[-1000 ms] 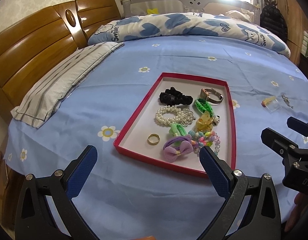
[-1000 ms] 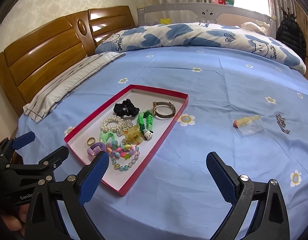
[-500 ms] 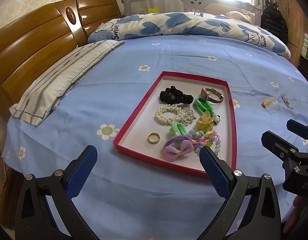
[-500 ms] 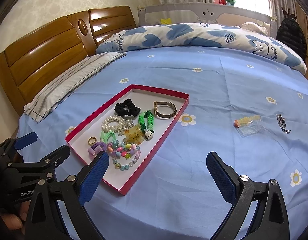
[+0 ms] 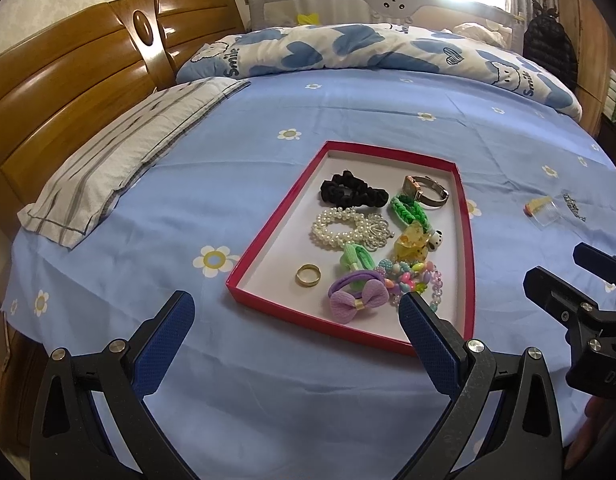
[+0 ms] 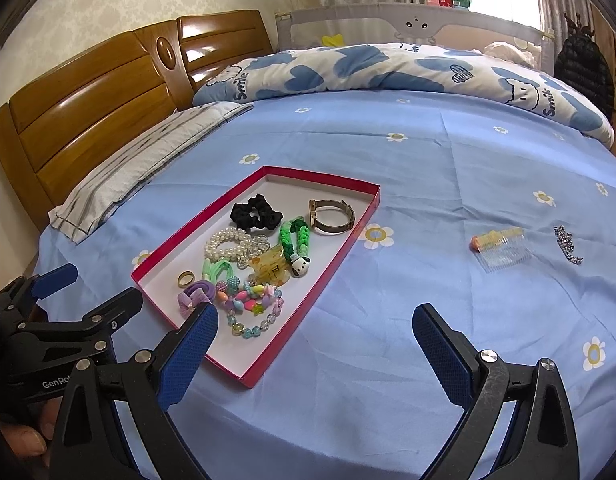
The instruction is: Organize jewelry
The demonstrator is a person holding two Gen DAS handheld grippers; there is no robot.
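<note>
In the left wrist view, the left gripper hangs with its jaws wide apart and nothing between them, just before the near edge of the red tray. The tray already carries the ring, the purple bow and other pieces. The hair comb and the small chain lie on the blue bed sheet, well apart from the tray, toward the right edge of the bed. The right gripper stands on that side, so I judge it is the nearer one.

In the right wrist view, the right gripper is also open and empty. The comb lies ahead and to the right of the jaws, its long axis nearly crosswise to them (the teeth point toward the camera). It looks thin, clear plastic with a yellow spine and an orange end. The chain lies just beyond it, dark and sparkling, near the right edge.
</note>
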